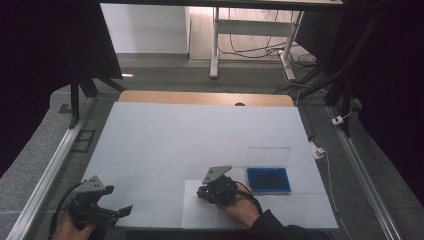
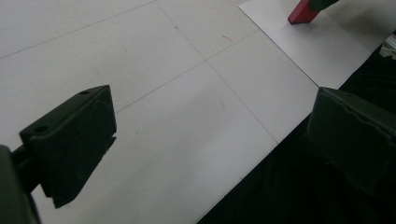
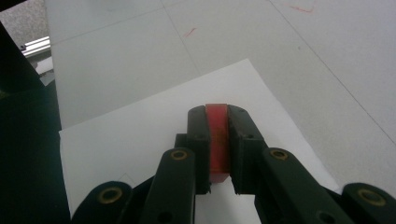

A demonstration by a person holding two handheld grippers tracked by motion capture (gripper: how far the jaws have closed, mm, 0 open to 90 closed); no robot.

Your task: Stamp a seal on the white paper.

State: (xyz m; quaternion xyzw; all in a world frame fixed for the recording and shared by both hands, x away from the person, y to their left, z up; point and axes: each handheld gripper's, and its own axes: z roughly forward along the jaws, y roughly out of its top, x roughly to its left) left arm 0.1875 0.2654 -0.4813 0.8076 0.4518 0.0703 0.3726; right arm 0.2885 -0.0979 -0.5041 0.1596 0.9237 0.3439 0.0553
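My right gripper [image 1: 204, 192] is shut on a thin red block [image 3: 217, 135], held edge-on between its black jaws [image 3: 217, 116]. It hovers low over a white paper sheet [image 1: 196, 214] near the table's front edge. In the left gripper view the red block [image 2: 303, 12] points down at the paper sheet [image 2: 327, 46], its tip at or just above the surface. My left gripper [image 1: 118, 212] sits at the front left corner, jaws wide apart and nothing between them [image 2: 210, 140].
An open blue case [image 1: 268, 180] with an upright clear lid [image 1: 268, 156] stands just right of the right gripper. A white mat [image 1: 200, 130] covers the table, with a wooden strip [image 1: 205, 97] along its far edge. Metal rails flank both sides.
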